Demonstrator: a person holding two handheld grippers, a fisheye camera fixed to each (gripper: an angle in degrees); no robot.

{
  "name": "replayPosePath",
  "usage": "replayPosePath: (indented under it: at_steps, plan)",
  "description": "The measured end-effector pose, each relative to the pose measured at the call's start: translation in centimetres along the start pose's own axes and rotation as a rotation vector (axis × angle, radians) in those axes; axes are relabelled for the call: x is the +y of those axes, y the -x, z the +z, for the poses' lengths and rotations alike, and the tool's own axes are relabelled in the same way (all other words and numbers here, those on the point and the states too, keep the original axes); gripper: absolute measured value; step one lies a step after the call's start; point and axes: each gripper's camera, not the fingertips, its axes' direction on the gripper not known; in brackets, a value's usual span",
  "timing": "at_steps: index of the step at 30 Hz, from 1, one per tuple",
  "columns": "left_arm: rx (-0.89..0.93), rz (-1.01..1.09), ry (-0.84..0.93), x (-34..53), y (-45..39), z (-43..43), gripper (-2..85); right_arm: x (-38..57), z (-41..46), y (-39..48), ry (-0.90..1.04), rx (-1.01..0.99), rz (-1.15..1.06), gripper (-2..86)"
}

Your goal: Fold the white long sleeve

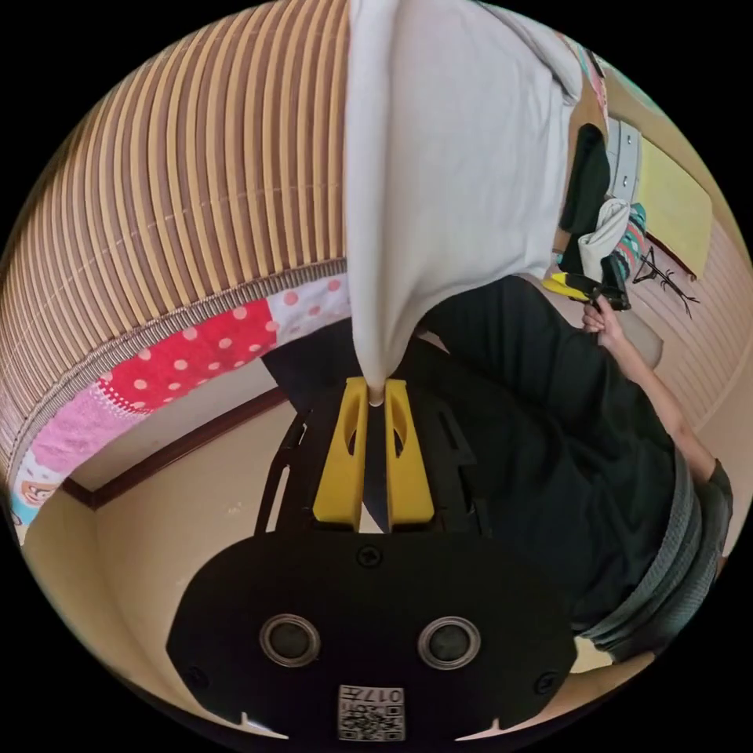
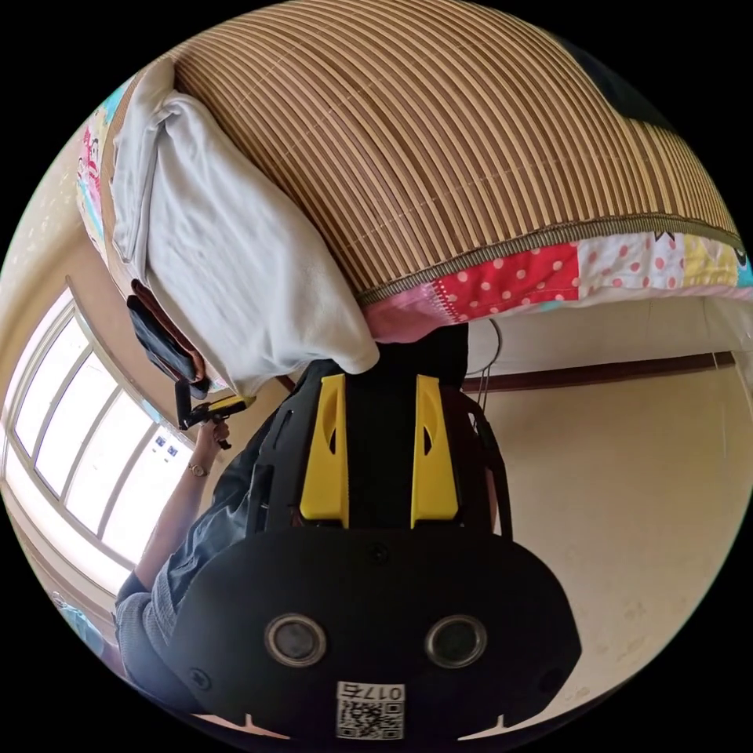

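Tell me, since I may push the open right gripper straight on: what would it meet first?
Probably the white long sleeve, whose corner hangs just beyond the right gripper's jaw tips, slightly off to one side. Behind lies the bamboo mat; depth is unclear.

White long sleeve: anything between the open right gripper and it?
Nothing visible. The right gripper has its jaws apart, and the white long sleeve has a corner hanging right beside one jaw tip. The left gripper already pinches another corner.
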Motion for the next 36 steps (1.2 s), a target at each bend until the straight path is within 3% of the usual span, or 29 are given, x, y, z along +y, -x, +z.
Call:
replayPosePath:
  at_steps: [5,9,14,19,24,28,31,36]
  plan:
    - [0.254,0.088,-0.052,4.6,0.9,-3.5,4.1,-1.0,1.2,-3.0,-0.06,-0.146,0.008,11.5]
    - [0.446,0.123,-0.087,7.9,2.6,-6.6,4.1,-1.1,2.6,-5.5,-0.036,-0.265,0.013,5.7]
    - [0.563,0.18,-0.099,10.4,3.0,-10.5,4.0,1.3,-0.1,-7.0,-0.085,-0.344,-0.136,3.5]
    - [0.674,0.302,-0.138,13.5,1.5,-14.5,3.9,7.9,-5.4,-9.3,-0.202,-0.664,-0.423,2.8]
    - [1.102,0.527,-0.222,17.8,-1.9,-15.9,3.9,14.6,-8.4,-11.2,-0.419,-1.097,-0.624,2.5]
    - [1.216,0.661,-0.389,18.8,-4.5,-18.2,3.9,16.5,-9.7,-9.8,-0.585,-1.241,-0.717,2.5]
    - [1.248,0.554,-0.574,16.2,-3.7,-19.6,4.0,12.8,-9.1,-9.6,-0.626,-1.242,-0.516,2.4]
    - [1.191,0.127,-0.79,7.6,-1.3,-21.5,3.9,4.3,-7.3,-10.7,-0.637,-1.211,-0.008,2.5]
